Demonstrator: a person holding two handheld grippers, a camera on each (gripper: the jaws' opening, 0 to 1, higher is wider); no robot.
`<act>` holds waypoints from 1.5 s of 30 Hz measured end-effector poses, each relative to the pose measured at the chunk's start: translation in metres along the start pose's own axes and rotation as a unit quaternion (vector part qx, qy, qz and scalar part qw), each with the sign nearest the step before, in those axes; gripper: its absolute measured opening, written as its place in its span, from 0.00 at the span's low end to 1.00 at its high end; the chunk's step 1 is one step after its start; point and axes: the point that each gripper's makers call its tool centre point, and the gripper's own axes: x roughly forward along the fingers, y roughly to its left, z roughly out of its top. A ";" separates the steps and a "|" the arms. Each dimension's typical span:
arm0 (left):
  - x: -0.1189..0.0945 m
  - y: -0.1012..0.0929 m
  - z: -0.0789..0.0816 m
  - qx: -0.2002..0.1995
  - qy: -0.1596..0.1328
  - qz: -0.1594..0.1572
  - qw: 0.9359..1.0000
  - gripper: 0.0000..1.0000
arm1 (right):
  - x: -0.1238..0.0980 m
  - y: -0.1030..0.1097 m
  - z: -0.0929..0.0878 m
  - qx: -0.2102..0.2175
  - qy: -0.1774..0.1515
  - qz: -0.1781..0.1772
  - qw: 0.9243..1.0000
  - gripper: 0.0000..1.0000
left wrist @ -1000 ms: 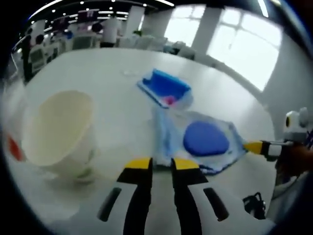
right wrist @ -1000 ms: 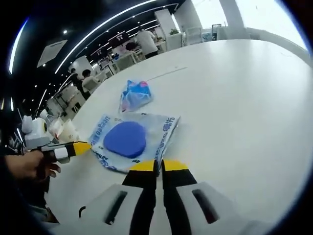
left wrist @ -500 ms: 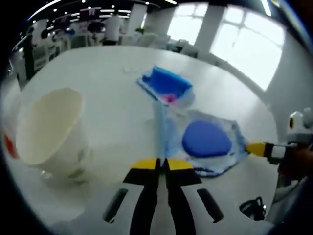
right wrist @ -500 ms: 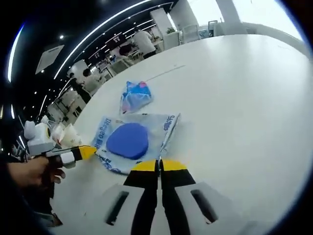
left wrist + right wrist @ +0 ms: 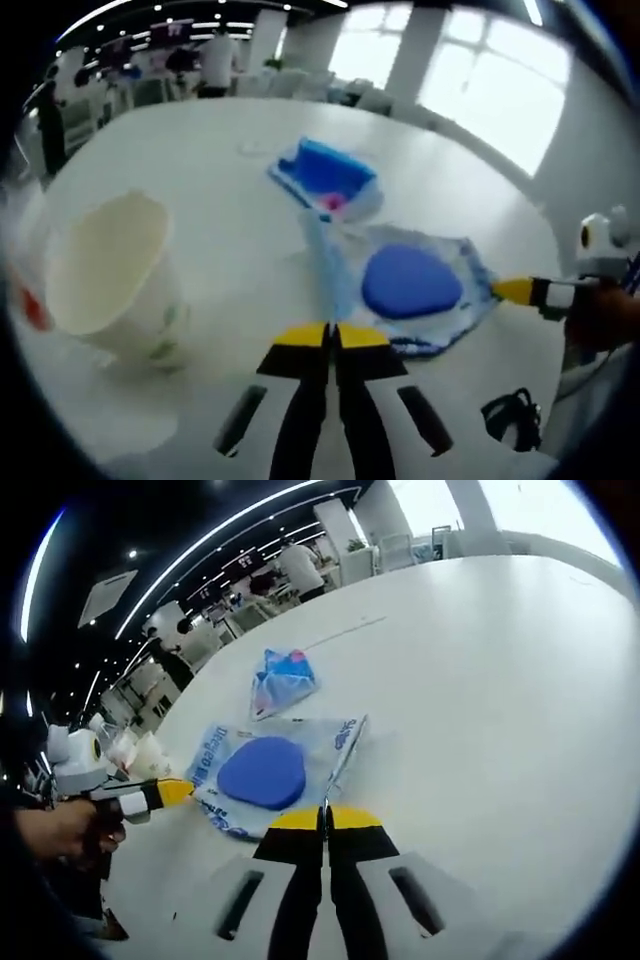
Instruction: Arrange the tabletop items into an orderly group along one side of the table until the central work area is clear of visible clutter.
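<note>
**Both grippers pinch opposite edges of the clear bag with the blue disc**

In the left gripper view, the left gripper [image 5: 327, 336] has its yellow-tipped jaws pressed together on the near edge of a clear plastic bag [image 5: 345, 270] printed in blue. The pinched edge rises as a thin fold straight ahead of the tips. Just past the tips and to the right, a blue disc [image 5: 411, 282] lies inside the bag. Farther ahead, a second small packet [image 5: 330, 178] with blue and pink contents sits on the white table [image 5: 200, 160], just beyond the bag. To the left of the jaws a cream paper cup [image 5: 112, 275] lies tilted, its mouth open toward the camera. At the far right, the right gripper's yellow tip meets the bag's far corner, with a hand [image 5: 603, 318] behind it.

In the right gripper view, the right gripper [image 5: 324, 818] is likewise closed, its tips together on the bag's edge [image 5: 340, 755]. The blue disc [image 5: 261, 772] lies just ahead and left of the tips. Beyond it sits the small packet [image 5: 281, 683], close to the bag. At the far left, the left gripper's yellow tip touches the bag's opposite corner, held by a hand [image 5: 62, 832]. To the right of the jaws stretches bare table [image 5: 500, 680].
</note>
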 end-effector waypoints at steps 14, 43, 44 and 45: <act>-0.020 0.005 0.005 -0.008 -0.030 0.013 0.999 0.00 | 0.006 0.013 0.009 -0.015 -0.003 0.010 1.000 0.00; -0.039 0.039 -0.012 -0.052 -0.046 0.058 0.996 0.00 | 0.047 0.044 0.024 -0.067 0.021 0.046 0.996 0.00; -0.039 0.040 -0.012 -0.054 -0.046 0.059 0.996 0.00 | 0.048 0.045 0.024 -0.067 0.022 0.047 0.996 0.00; -0.039 0.041 -0.012 -0.055 -0.046 0.060 0.996 0.00 | 0.050 0.045 0.024 -0.068 0.022 0.047 0.996 0.00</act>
